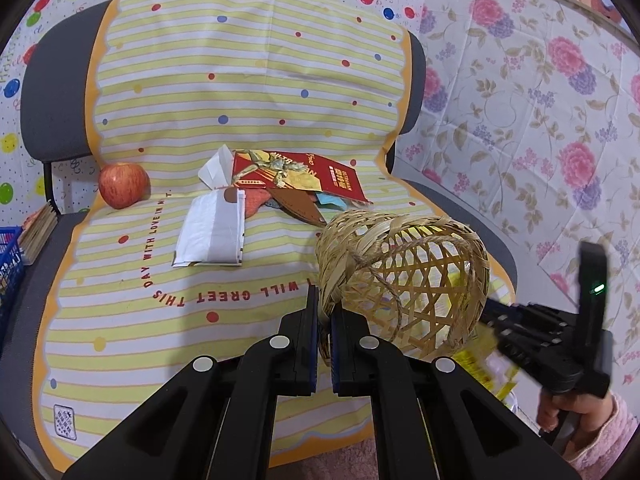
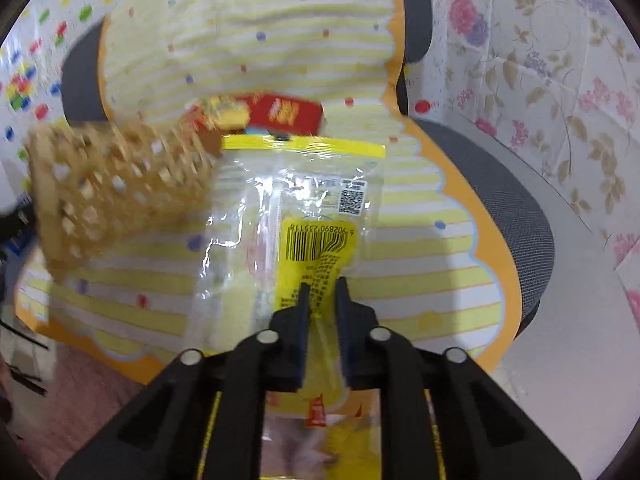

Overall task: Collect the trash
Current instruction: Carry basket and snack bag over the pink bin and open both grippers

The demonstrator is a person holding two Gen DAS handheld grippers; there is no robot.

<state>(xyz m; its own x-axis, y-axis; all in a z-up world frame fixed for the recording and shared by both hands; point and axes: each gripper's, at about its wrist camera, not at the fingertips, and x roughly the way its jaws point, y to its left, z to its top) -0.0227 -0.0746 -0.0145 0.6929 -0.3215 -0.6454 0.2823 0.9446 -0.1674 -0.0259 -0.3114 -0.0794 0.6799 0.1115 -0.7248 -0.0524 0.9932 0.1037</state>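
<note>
The left claw (image 1: 325,312) is clamped on the rim of a woven bamboo basket (image 1: 404,280), holding it tipped on its side above the striped cloth (image 1: 248,92) draped over a grey chair (image 1: 56,92). The right claw (image 2: 322,292) pinches a clear and yellow plastic wrapper (image 2: 296,216), just beside the basket. Farther back on the cloth lie a red packet (image 1: 298,176), white paper (image 1: 214,232) and an apple (image 1: 123,185)
</note>
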